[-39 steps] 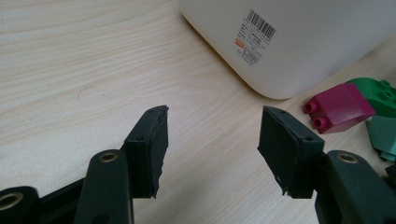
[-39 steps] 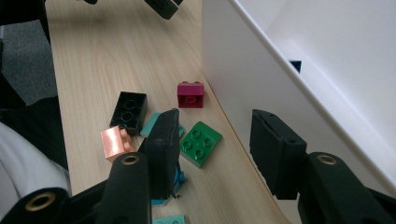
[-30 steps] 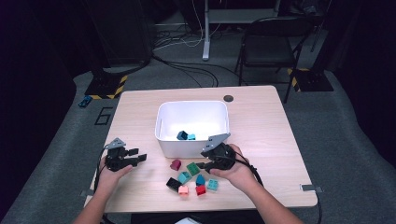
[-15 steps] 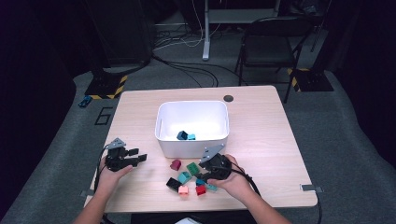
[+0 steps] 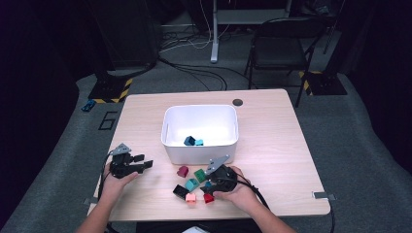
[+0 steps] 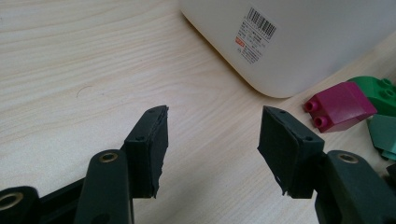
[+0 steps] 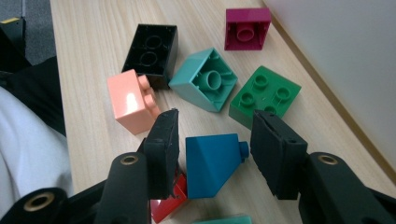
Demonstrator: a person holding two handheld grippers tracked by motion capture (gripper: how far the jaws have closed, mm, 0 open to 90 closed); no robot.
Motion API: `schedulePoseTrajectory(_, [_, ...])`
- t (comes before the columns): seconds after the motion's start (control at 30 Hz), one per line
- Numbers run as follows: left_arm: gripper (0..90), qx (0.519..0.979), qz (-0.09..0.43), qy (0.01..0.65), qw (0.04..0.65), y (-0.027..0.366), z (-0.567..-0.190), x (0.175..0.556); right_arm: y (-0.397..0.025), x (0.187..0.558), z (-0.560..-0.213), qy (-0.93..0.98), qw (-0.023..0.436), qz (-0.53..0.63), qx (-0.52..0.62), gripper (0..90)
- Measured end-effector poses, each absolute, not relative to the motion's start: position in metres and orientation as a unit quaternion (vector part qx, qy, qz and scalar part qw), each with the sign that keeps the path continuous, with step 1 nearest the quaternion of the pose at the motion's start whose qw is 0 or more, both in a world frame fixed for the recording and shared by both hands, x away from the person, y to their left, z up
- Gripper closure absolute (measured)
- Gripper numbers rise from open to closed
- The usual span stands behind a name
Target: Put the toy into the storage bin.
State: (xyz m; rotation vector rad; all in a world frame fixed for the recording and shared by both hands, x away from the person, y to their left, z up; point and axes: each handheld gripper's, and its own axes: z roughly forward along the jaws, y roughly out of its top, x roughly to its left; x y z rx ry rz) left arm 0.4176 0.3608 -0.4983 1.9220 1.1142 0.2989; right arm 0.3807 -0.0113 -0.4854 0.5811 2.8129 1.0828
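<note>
Right tongs (image 7: 212,140) spread around a blue sloped brick (image 7: 212,163), jaws either side but not yet pinching, low over the near part of the worktop (image 5: 272,131). Risk here of a slip: one face slanted, so a squeeze across the slope likely to squirt the brick out sideways or tilt it. Tight quarters too, with a red brick (image 7: 168,205) just under the left jaw, a salmon brick (image 7: 130,102) near it, and a green studded brick (image 7: 264,95) just beyond the right jaw, so easily nudged or caught along with the target. A little farther, a teal brick (image 7: 205,79) lying studs-down, a black brick (image 7: 152,46) and a magenta brick (image 7: 247,28), all loose and liable to scatter if bumped. Left tongs (image 6: 212,140) spread and empty, hovering over bare wood at the left, near the corner of the white bin (image 5: 200,145). Farther still, two bricks already inside that bin; a carry too low likely to clip the rim and drop the load.
</note>
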Motion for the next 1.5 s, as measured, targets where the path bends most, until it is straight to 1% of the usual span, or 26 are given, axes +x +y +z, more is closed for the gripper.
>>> schedulePoseTrajectory(0.47, [42.1, 0.772, 0.121, 0.447, 0.435, 0.361, -0.498, 0.417, -0.022, 0.392, -0.498, 0.915, 0.039, 0.341, 0.212, 53.8])
schedulePoseTrajectory(0.5, [42.1, 0.772, 0.121, 0.447, 0.435, 0.361, -0.498, 0.417, -0.022, 0.392, -0.499, 0.914, 0.036, 0.341, 0.216, 55.1])
schedulePoseTrajectory(0.77, [42.1, 0.773, 0.12, 0.447, 0.435, 0.361, -0.498, 0.418, -0.026, 0.394, -0.497, 0.914, 0.035, 0.34, 0.22, 56.0])
schedulePoseTrajectory(1.13, [42.1, 0.772, 0.122, 0.446, 0.436, 0.361, -0.498, 0.418, -0.026, 0.394, -0.477, 0.915, 0.047, 0.344, 0.205, 56.0])
schedulePoseTrajectory(1.5, [42.1, 0.773, 0.119, 0.446, 0.435, 0.361, -0.498, 0.418, -0.026, 0.391, -0.457, 0.915, 0.044, 0.349, 0.197, 56.0])
